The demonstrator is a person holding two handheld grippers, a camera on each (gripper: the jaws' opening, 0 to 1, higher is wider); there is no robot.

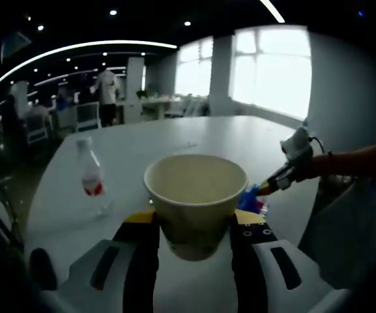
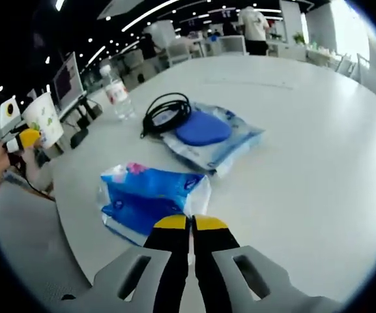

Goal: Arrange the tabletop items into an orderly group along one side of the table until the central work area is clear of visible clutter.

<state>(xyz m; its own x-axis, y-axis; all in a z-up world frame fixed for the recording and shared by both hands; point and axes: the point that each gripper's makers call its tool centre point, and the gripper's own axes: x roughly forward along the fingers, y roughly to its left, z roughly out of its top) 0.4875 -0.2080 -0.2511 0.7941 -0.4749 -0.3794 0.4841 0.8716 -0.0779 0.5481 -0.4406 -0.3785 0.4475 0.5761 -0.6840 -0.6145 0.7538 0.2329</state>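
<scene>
My left gripper (image 1: pixel 196 222) is shut on a cream paper cup (image 1: pixel 196 195), held upright above the white table (image 1: pixel 174 140). That cup (image 2: pixel 43 117) also appears at the far left of the right gripper view, off the table's edge. My right gripper (image 2: pixel 191 223) is shut, its yellow tips pinching the near edge of a blue packet (image 2: pixel 150 195) that lies flat on the table. From the right of the left gripper view the right gripper (image 1: pixel 269 188) reaches down to the blue packet (image 1: pixel 251 199). A small water bottle (image 1: pixel 91 171) with a red label stands to the left.
Beyond the packet lies a clear bag holding a blue pad (image 2: pixel 204 129), with a coiled black cable (image 2: pixel 167 109) on its left end. The bottle (image 2: pixel 117 91) stands near the table's far-left edge. A monitor (image 2: pixel 66 81) and chairs stand past that edge. A person (image 1: pixel 107 91) stands far off.
</scene>
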